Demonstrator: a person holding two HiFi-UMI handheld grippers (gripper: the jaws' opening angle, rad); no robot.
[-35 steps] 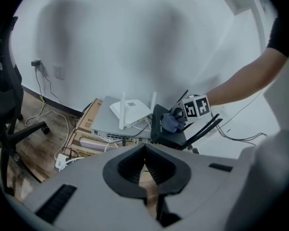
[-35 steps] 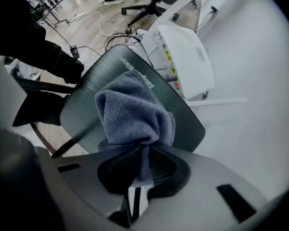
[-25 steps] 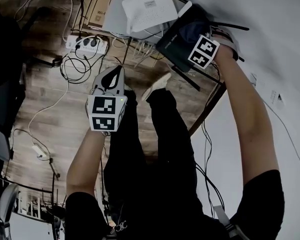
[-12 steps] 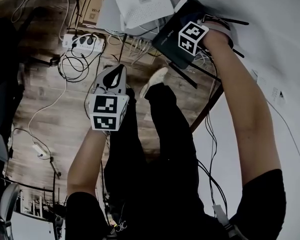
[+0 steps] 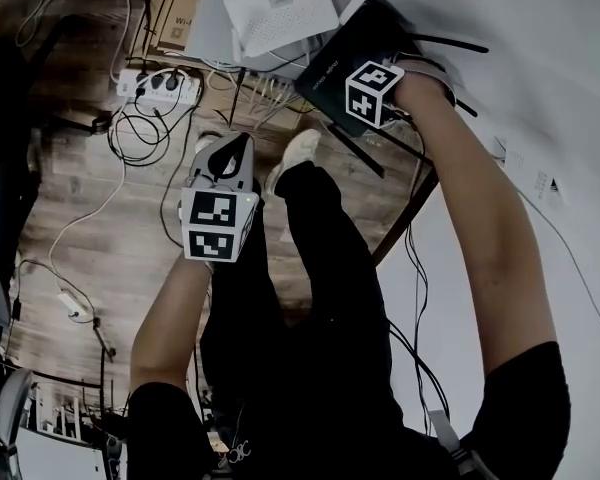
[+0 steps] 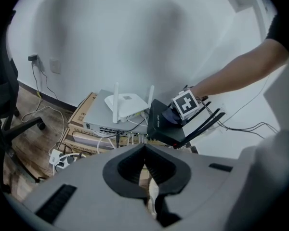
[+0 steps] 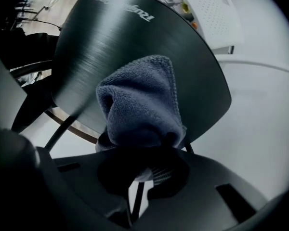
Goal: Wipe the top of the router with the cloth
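A black router (image 7: 135,42) with a brushed top lies tilted at a desk edge, its antennas (image 5: 450,43) sticking out to the right. My right gripper (image 7: 144,150) is shut on a blue-grey cloth (image 7: 142,100), and the cloth presses flat on the router's top. In the head view the right gripper's marker cube (image 5: 373,93) sits over the black router (image 5: 330,73). My left gripper (image 5: 230,158) hangs shut and holds nothing, well below and left of the router, above the floor. The left gripper view shows the same black router (image 6: 164,125) ahead.
A white router (image 5: 280,13) stands on a grey network switch (image 6: 106,120) atop cardboard boxes (image 6: 77,119), just left of the black one. A power strip (image 5: 160,86) and loose cables (image 5: 130,143) lie on the wooden floor. A white wall (image 5: 540,88) is to the right. The person's shoe (image 5: 292,158) is below.
The right gripper has slid the cloth leftward across the black router's top. The left gripper has stayed about where it was.
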